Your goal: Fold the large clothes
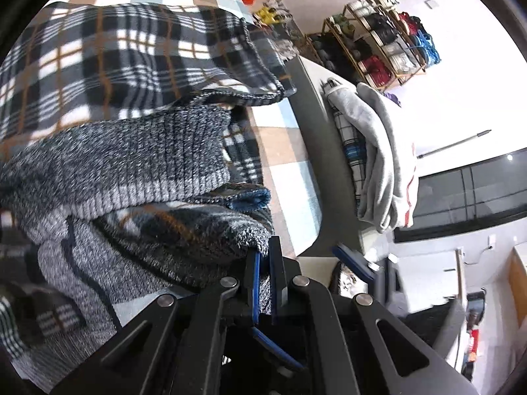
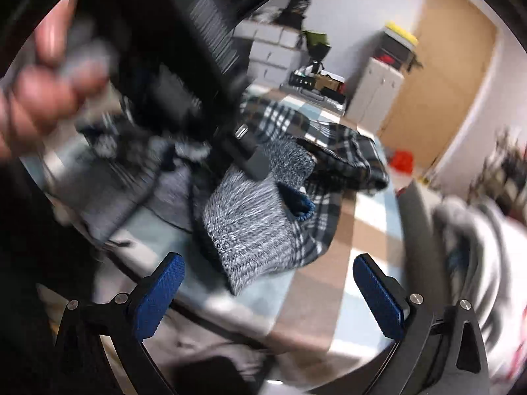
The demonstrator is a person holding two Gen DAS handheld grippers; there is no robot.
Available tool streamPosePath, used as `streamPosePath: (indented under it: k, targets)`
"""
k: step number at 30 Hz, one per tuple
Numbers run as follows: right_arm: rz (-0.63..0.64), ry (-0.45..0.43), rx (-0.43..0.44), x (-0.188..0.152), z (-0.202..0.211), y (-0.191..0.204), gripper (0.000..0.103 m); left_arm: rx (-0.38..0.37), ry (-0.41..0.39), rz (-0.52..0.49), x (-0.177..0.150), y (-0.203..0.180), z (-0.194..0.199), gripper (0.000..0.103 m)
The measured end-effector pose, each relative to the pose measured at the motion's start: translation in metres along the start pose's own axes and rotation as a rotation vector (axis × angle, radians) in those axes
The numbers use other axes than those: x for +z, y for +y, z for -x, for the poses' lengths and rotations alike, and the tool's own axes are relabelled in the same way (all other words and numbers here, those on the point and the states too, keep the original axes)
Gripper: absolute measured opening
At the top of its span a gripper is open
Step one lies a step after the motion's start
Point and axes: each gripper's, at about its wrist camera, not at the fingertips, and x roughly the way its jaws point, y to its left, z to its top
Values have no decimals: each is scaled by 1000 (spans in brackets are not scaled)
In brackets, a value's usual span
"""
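On the checked tablecloth (image 1: 280, 138) a grey knitted sweater (image 1: 131, 151) lies rumpled, its edge pinched in the left gripper (image 1: 265, 263); just right sits a folded clothes pile (image 1: 378, 151), then a shoe rack (image 1: 378, 42) by the wall. The right gripper (image 2: 268, 283) hangs spread, holding nothing.

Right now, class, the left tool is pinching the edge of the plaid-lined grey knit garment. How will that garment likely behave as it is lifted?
Probably floppy: the plaid-lined grey knit garment already sags in folds away from the left tool. Likely fairly heavy for cloth, given its thick knit and fleece lining. It seems unlikely to slip, since the fuzzy edge is clamped between the pads.
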Motion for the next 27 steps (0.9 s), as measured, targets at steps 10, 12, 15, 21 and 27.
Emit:
streamPosePath:
  k: [10,12,15,21,27]
  targets:
    - [-492,0,341,5,-37,-81,9,-133,49,58,-5,30,11,1]
    - [-615,-17,425,3,-38,-95,9,-103,27,27,-15,29,19,12]
    - [-769,-32,515,-5,-45,-107,8,-31,-25,-9,-42,29,30,36]
    - [-910,-69,613,-8,-47,-116,8,133,-59,-66,-79,24,5,43]
    - [-1028,-69,681,-3,-54,-131,8,-111,-33,186,-82,48,-43,43]
